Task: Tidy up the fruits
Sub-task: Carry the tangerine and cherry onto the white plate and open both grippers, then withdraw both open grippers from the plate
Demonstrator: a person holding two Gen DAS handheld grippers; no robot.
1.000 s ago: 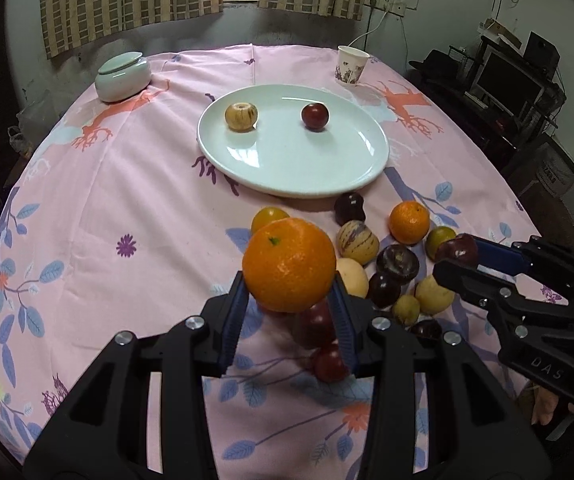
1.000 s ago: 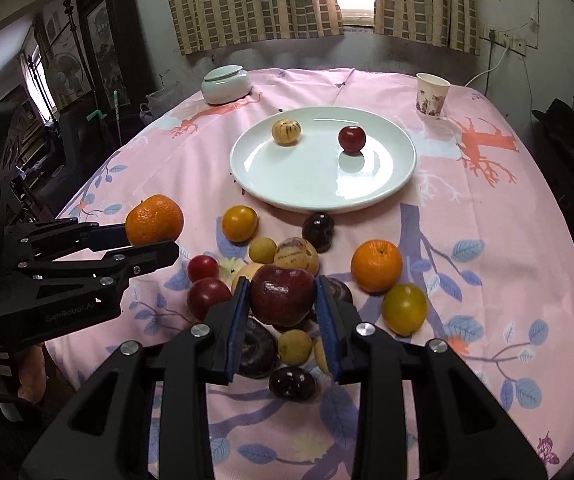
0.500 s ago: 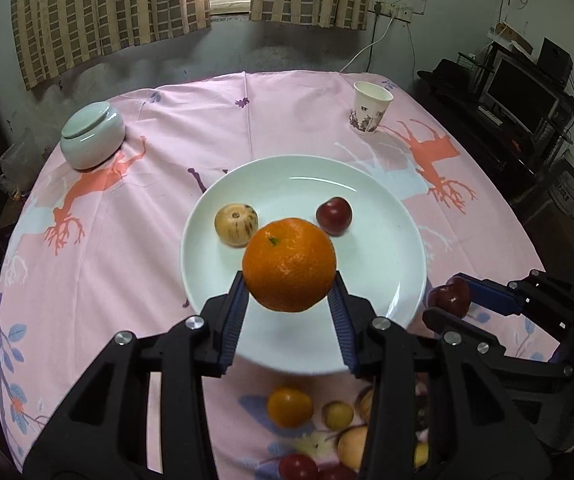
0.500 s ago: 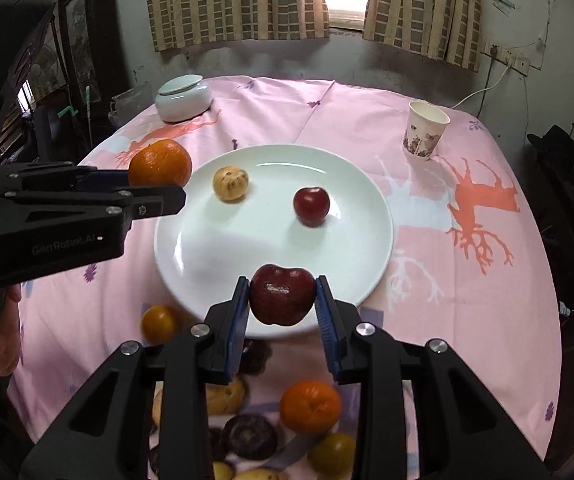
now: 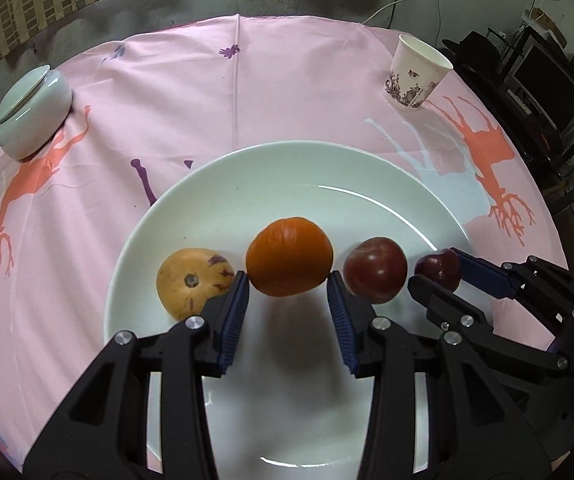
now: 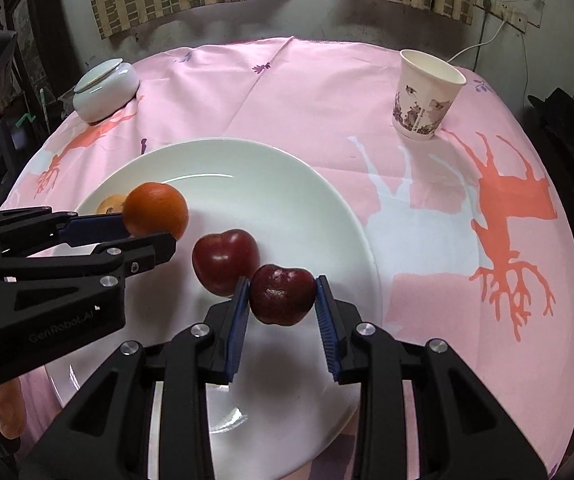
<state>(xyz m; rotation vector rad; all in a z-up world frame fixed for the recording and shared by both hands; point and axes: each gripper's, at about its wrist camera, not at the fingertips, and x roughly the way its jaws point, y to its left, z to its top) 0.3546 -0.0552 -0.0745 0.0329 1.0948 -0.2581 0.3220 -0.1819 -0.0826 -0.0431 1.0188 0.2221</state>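
Placing step: the left gripper [image 5: 288, 294], jaws closing on the orange [image 5: 289, 255], and the right gripper [image 6: 280, 303], clamped on a dark red fruit [image 6: 281, 294], hover over the white plate [image 5: 371, 184]; next, lower and release.

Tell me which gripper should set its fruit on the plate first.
Left, probably. The left gripper, its jaws closing on the orange, hangs over bare plate between the two resting fruits. The right gripper holds its dark red fruit tight beside the resting red fruit.
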